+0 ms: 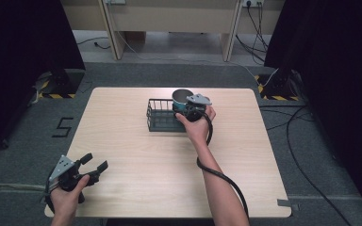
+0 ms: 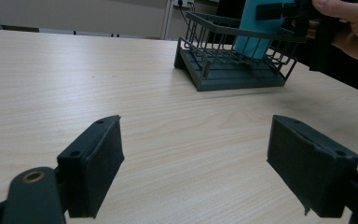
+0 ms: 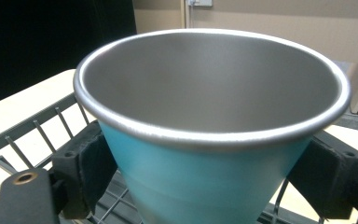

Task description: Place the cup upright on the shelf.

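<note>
The right hand-held gripper is grasping a blue cup. Its two black pads press on the cup's sides, one on each side, just under the shiny rim. The cup is upright, with its open top facing up, and nothing can be seen inside it.

The cup is at the right end of a dark wire rack, which sits on the desk near the far side. In the left gripper view the cup's bottom is down among the rack's bars. I cannot tell if it rests on the rack's floor or hangs a little above it.

The left hand-held gripper is released, with its jaws wide apart and nothing between them. It is at the near left corner of the desk, well apart from the rack, and it points toward the rack.

The step looks like putting the cup in the rack, or taking it out; I cannot tell which. If the cup goes in, the next move is to lower it until it sits flat, then let go gently. If it comes out, it must go straight up so it does not bump the bars.
</note>
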Available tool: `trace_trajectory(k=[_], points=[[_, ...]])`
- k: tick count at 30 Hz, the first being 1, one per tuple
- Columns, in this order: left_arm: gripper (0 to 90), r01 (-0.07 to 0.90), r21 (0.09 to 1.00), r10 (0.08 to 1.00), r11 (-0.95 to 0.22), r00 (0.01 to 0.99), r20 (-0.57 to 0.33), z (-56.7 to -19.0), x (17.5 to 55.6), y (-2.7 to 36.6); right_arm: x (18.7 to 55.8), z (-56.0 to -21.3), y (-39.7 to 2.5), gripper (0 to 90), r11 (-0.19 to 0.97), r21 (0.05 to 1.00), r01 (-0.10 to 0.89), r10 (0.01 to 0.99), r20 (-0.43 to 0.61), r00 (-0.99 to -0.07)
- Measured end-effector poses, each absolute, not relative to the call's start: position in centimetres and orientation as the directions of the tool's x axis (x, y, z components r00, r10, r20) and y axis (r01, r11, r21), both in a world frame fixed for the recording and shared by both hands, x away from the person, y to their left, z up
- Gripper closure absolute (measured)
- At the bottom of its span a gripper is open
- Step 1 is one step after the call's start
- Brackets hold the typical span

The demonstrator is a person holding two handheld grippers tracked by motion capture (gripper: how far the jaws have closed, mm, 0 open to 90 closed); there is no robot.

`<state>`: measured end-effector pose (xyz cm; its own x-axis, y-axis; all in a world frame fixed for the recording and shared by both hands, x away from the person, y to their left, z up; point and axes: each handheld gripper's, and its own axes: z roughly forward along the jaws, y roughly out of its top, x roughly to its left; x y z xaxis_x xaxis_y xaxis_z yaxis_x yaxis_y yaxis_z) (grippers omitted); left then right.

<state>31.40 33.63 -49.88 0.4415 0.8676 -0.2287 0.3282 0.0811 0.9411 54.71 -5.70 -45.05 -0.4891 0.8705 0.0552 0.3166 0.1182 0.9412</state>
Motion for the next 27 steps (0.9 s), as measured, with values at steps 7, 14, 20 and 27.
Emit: trace_trajectory(k=[7, 14, 20, 27], points=[[17.4, 0.329, 0.941, 0.868, 0.081, 0.441, -0.229, -49.9, 31.4, 33.6, 54.6, -45.1, -5.6, 14.1, 0.130, 0.944, 0.303, 0.866, 0.041, -0.497], [17.4, 0.330, 0.940, 0.868, 0.082, 0.440, -0.230, -49.9, 31.4, 33.7, 54.1, -45.0, -5.8, 13.7, 0.110, 0.946, 0.305, 0.871, 0.057, -0.489], [17.4, 0.331, 0.940, 0.868, 0.077, 0.441, -0.227, -49.9, 31.4, 33.6, 53.4, -45.5, -6.1, 13.9, 0.090, 0.949, 0.302, 0.873, 0.070, -0.482], [17.4, 0.332, 0.940, 0.868, 0.077, 0.442, -0.227, -49.9, 31.4, 33.6, 52.6, -45.2, -6.5, 14.3, 0.081, 0.955, 0.286, 0.875, 0.069, -0.479]])
